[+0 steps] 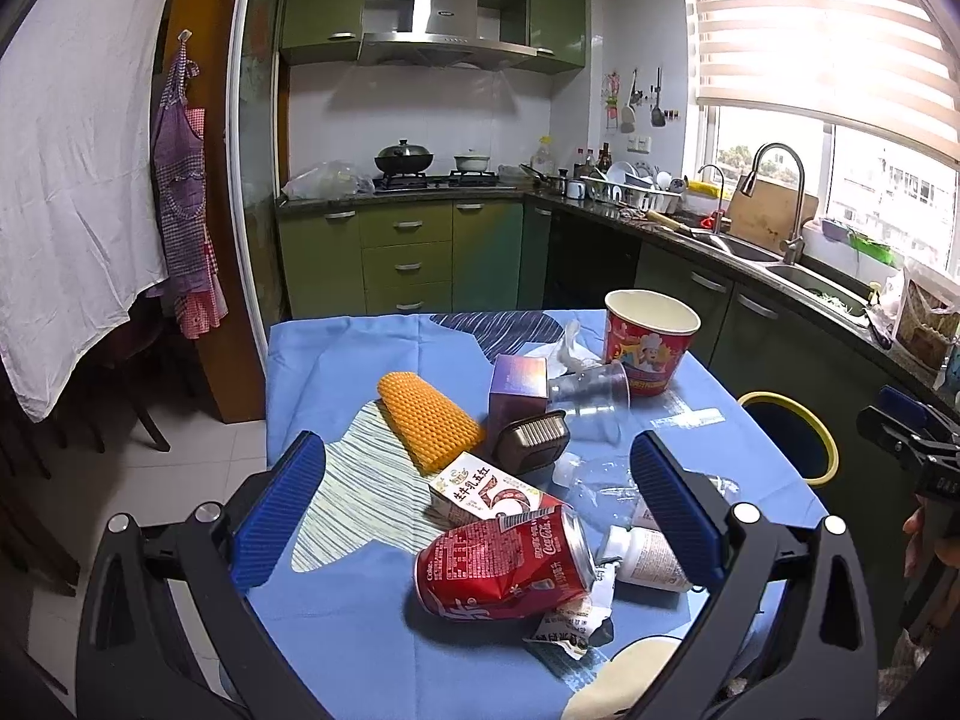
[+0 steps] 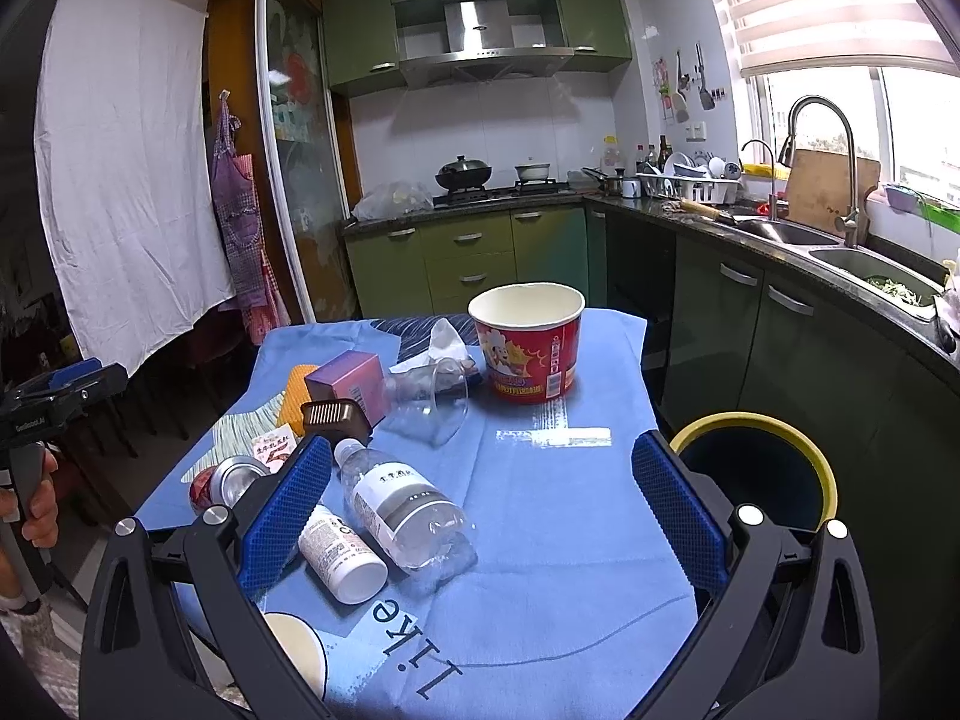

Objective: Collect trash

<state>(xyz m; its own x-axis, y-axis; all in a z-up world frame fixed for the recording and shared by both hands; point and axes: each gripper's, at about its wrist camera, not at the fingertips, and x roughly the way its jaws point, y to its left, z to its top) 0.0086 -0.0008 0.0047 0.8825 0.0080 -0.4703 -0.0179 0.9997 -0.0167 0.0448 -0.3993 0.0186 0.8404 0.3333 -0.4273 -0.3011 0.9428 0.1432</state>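
Both tools spread, empty: left tool [image 1: 477,507], right tool [image 2: 480,495]. Trash on blue-clothed tabletop [image 2: 570,510]: one dented red can [image 1: 504,564], one milk carton [image 1: 480,489], one clear bottle [image 2: 402,504], one white pill bottle [image 2: 342,555], one paper bucket [image 2: 528,339]. Bin [image 2: 756,468] just beside the tabletop's right edge. Kitchen, green cabinets.

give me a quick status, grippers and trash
Left gripper open, empty, over crushed cola can. Right gripper open, empty, near clear bottle. Trash all on table; bin at table's right edge. Nothing blocking.
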